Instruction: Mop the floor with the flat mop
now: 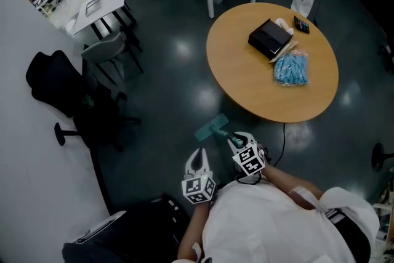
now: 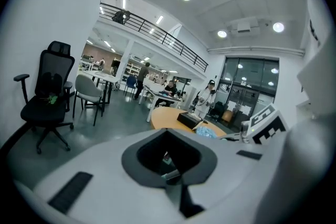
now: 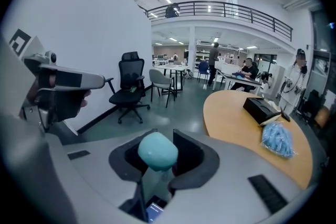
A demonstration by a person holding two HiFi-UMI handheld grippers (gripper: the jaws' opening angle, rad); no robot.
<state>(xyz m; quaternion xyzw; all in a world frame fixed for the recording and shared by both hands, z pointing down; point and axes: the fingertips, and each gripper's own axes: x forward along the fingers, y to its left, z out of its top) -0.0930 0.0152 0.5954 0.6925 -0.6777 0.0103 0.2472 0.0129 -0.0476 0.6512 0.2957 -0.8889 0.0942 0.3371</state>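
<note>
The right tongs [image 3: 157,161] are gripping the flat mop [image 1: 211,128] by its teal handle [image 3: 157,150] — the mop's head is resting on the dark floor [image 1: 172,71] near the round counter [image 1: 246,80]. The left tongs [image 1: 197,161] are sitting closed, holding nothing.

Looked forward and steeply down from the head, high over the dark floor [image 1: 178,64] and the round table [image 1: 246,77], with both grippers close beneath the lens. Rode low on the left gripper [image 1: 197,157], facing level along its jaws toward the black office chair [image 2: 50,94] and the distant table. Rode likewise on the right gripper [image 1: 236,141], nearer the table. Shared table, chair and floor across all three views.
</note>
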